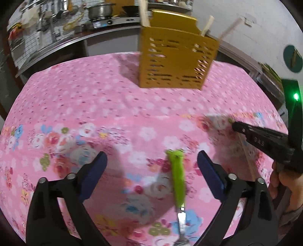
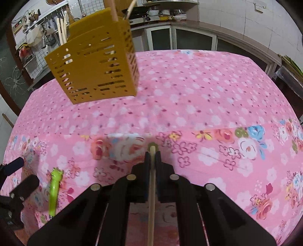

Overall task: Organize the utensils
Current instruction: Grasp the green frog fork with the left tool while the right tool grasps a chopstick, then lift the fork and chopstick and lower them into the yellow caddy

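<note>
A yellow slotted utensil holder [image 1: 176, 56] [image 2: 94, 66] stands on the far side of the pink floral tablecloth [image 1: 94, 106] [image 2: 198, 94], with several wooden sticks [image 1: 144, 13] poking out of it. A utensil with a green frog handle [image 1: 178, 179] [image 2: 55, 189] and a metal end lies flat on the cloth. My left gripper [image 1: 151, 160] is open around it, and its blue pads [image 1: 98, 162] stand clear of the handle. My right gripper [image 2: 152, 151] is shut on a thin wooden chopstick [image 2: 152, 179], low over the cloth, to the right of the left gripper.
A kitchen counter with a steel pot [image 1: 102, 11] on a stove runs behind the table. Cabinets [image 2: 189, 37] line the back wall. A person's hand [image 1: 284, 185] holds the right gripper's handle. The cloth falls away at the table's edges on the left and at the back.
</note>
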Demonstrator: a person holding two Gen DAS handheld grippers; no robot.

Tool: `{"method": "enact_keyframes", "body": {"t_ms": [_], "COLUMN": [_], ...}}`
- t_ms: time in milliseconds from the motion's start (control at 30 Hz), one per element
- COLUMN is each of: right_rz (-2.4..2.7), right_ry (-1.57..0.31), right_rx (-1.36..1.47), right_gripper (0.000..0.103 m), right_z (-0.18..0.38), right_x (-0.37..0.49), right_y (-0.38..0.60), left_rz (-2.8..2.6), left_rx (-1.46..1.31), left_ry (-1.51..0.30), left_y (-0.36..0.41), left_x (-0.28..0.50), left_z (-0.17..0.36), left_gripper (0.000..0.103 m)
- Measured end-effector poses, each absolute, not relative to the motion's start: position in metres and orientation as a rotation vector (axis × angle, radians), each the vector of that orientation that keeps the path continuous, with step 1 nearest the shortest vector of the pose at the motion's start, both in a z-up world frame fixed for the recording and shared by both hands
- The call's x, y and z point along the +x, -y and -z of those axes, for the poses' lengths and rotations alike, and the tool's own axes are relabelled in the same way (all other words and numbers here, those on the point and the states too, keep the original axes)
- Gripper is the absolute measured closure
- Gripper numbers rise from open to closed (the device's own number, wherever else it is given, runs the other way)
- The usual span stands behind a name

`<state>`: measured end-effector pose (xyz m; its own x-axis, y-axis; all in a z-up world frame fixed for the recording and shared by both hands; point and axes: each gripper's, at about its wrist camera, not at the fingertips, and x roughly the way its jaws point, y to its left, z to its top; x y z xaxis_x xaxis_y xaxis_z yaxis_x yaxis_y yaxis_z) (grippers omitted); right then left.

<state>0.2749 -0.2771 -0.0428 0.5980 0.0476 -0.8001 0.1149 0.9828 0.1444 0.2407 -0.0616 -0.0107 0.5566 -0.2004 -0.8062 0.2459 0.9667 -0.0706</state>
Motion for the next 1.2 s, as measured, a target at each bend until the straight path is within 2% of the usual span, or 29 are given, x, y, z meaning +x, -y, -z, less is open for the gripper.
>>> {"method": "enact_keyframes", "body": {"t_ms": [33, 267, 333, 400, 433, 633, 1200], "right_rz": [0.039, 0.037, 0.037, 0.034, 0.032, 0.014, -0.091], "right_ry": [-0.931, -0.927, -0.924, -0.922, -0.92, -0.857, -0.477], "right_rx": [0.188, 0.167, 0.164, 0.16, 0.16, 0.192, 0.205], "right_gripper": [0.097, 0.097, 0.097, 0.097, 0.097, 0.097, 0.097], "right_z": [0.044, 0.042, 0.04, 0.038, 0.037, 0.016, -0.086], "right_x": [0.274, 0.274, 0.273, 0.272, 0.271, 0.265, 0.25], "right_y": [0.278, 0.278, 0.277, 0.277, 0.277, 0.285, 0.265], "left_rz": [0.273, 0.325, 0.317, 0.318, 0.32, 0.336, 0.319], "left_rx": [0.063, 0.078, 0.087, 0.09, 0.081, 0.032, 0.01], "left_ry": [-0.956, -1.074, -1.086, -1.094, -1.105, -1.091, -0.644], "left_y": [0.066, 0.086, 0.09, 0.092, 0.091, 0.082, 0.046], "left_x": [0.24, 0.253, 0.258, 0.265, 0.27, 0.279, 0.256], "left_z": [0.012, 0.033, 0.035, 0.035, 0.034, 0.024, -0.089], "left_gripper": [0.019, 0.06, 0.062, 0.079, 0.081, 0.081, 0.081]}}
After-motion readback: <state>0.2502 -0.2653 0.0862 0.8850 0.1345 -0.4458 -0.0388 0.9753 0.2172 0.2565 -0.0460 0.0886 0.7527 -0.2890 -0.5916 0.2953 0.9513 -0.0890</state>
